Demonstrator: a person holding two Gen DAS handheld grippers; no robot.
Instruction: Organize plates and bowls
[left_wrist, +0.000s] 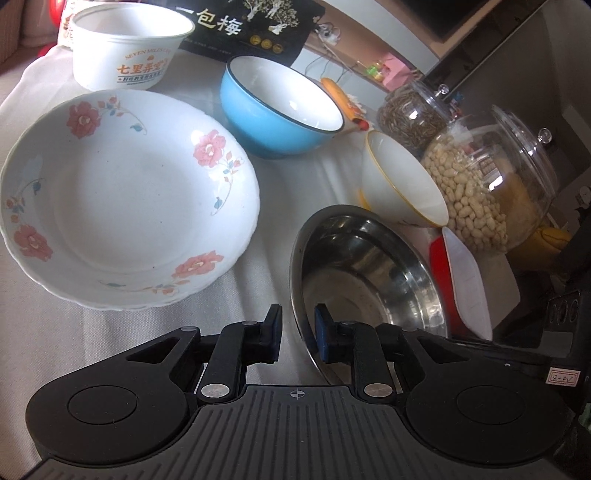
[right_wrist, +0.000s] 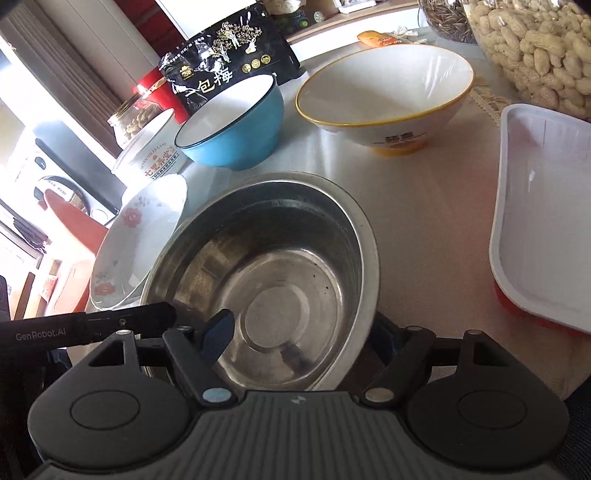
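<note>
Steel bowl, nearest, is pinched at its left rim by the left gripper; the right gripper straddles its near rim, jaws apart. Floral plate lies just left. Likely risk: a one-sided rim pinch lets the bowl tip against the plate.

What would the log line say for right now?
left gripper: astride steel bowl rim, grip unclear | right gripper: open, astride its near rim | flowered plate: beside, empty

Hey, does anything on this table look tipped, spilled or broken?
The steel bowl sits tilted, its rim pinched by the left gripper. Nothing looks spilled or broken; the floral plate and blue bowl stand upright.
</note>
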